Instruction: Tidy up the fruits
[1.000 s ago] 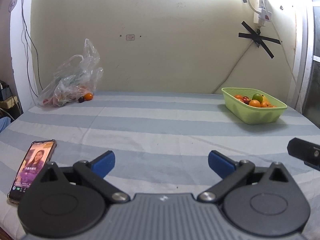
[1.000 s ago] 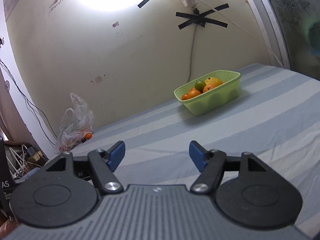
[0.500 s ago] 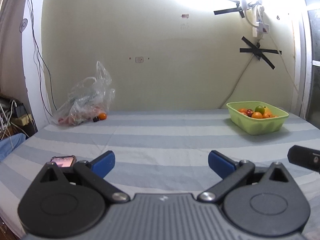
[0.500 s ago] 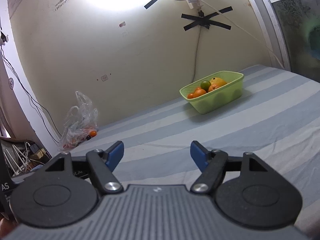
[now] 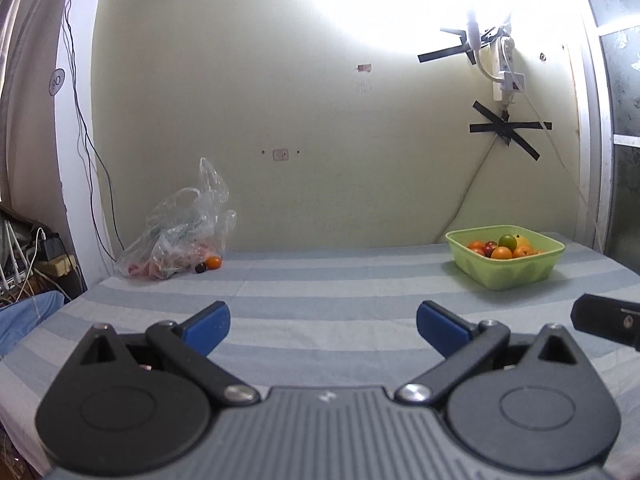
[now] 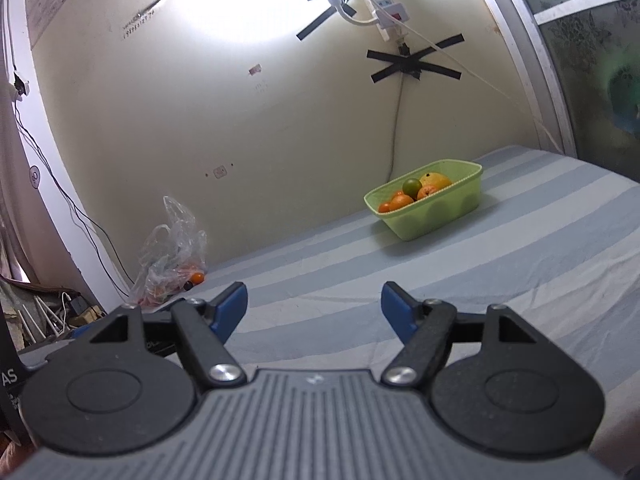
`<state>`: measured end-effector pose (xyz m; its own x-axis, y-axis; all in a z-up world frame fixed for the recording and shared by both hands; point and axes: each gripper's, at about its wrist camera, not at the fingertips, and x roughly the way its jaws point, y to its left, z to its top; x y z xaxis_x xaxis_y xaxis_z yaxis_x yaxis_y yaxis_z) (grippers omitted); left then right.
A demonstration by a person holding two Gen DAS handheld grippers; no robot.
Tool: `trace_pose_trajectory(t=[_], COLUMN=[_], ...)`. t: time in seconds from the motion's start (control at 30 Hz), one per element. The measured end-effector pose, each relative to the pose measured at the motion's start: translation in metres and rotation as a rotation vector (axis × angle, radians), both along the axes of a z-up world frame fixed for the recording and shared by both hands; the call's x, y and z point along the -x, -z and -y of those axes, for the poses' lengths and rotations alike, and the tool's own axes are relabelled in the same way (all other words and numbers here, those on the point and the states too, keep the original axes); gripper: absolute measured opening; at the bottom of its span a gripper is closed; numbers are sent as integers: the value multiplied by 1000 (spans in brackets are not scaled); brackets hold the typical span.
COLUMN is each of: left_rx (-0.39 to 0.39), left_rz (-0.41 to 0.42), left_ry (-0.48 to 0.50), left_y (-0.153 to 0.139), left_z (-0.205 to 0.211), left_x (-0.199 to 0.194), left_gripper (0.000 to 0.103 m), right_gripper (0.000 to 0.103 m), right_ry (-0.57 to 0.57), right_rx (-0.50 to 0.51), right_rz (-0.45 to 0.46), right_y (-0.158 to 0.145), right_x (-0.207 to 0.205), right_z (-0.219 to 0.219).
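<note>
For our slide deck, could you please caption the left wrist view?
Open left gripper over a striped bed, facing a plastic bag of fruit and a filled green basket.

Setting: a lived-in home bedroom. A striped bedsheet [image 5: 340,292] is covering a bed that is sitting against a scuffed cream wall [image 5: 320,120]. Above the bed, a power strip [image 6: 386,10] is hanging from the wall under black tape [image 6: 414,66]. Left of the bed, cables [image 5: 86,128] are trailing down to plugged-in chargers [image 5: 50,248].
</note>
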<state>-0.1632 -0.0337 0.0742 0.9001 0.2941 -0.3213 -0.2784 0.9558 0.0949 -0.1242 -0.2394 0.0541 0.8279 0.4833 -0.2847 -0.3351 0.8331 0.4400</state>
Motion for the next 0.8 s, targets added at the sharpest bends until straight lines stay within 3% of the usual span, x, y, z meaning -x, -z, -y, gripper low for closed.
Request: trace_pose_trajectory(t=[0.8], left_rx=[-16], left_rz=[12], left_ry=[35], left_y=[1], left_z=[14], left_x=[7], left_gripper=[103], right_gripper=[77], right_ry=[16], right_rx=[-26], right_rz=[-2], right_y=[1], right_x=[10], right_z=[8])
